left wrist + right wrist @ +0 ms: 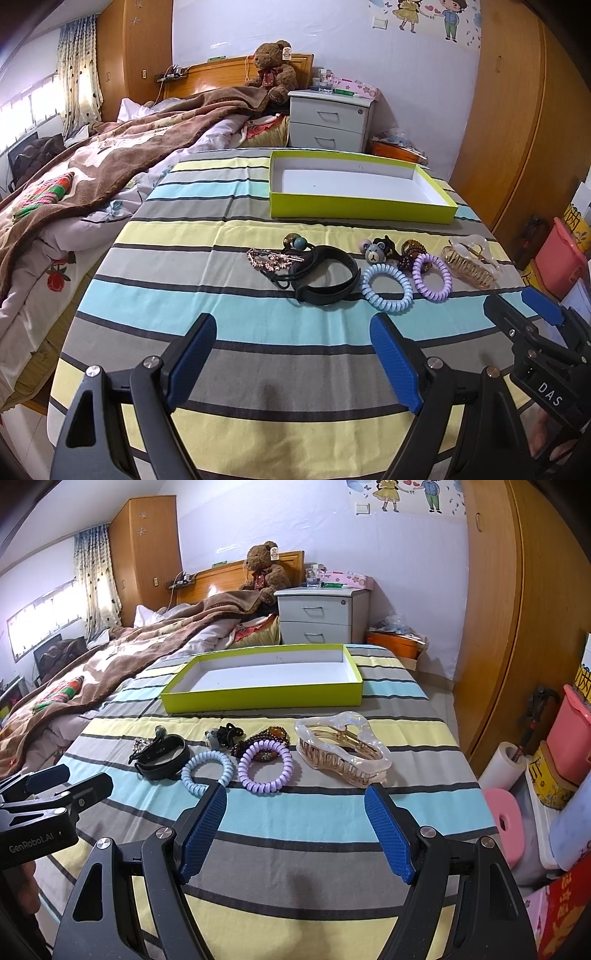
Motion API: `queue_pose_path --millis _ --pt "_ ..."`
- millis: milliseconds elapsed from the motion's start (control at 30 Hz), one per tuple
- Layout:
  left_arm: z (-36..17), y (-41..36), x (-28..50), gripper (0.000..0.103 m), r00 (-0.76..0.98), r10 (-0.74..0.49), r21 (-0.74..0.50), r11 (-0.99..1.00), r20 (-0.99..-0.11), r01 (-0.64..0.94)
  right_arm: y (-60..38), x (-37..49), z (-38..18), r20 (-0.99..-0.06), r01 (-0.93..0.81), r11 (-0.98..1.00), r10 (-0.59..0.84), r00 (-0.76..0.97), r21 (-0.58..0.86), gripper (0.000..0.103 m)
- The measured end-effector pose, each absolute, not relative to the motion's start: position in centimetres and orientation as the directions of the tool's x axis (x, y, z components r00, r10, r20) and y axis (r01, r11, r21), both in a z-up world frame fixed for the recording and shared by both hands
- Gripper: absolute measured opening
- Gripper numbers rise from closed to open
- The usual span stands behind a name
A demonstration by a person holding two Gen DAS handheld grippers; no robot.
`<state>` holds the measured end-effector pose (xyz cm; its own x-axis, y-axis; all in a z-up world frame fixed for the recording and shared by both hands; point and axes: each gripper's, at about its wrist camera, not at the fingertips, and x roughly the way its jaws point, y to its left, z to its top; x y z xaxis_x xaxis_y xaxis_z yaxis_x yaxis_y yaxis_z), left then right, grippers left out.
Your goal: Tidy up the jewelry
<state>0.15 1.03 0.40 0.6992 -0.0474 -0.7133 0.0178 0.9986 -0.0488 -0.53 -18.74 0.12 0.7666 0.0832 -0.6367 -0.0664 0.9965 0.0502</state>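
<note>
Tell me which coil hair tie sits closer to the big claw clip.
The purple coil hair tie: it lies next to the claw clip, while the blue coil hair tie lies on its far side, beside the black band.

Left wrist view: low over striped bedsheet (pixel 229 236), facing headboard, blue-padded fingers (pixel 194 360) in foreground. Right wrist view: same height, same heading, set further right (pink plastic stool (pixel 504 821) on floor visible). Both near, and share shallow lime-green cardboard box (pixel 360 210) and row of hair accessories before it.
</note>
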Motion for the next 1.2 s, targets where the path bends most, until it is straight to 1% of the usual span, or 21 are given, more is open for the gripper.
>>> queue_pose_path --millis 1200 --pt "0.31 1.59 -0.11 0.087 0.693 -0.013 -0.024 1.0 -0.721 -0.006 -18.44 -0.61 0.15 -0.637 -0.079 0.996 0.094 0.765 0.053 0.077"
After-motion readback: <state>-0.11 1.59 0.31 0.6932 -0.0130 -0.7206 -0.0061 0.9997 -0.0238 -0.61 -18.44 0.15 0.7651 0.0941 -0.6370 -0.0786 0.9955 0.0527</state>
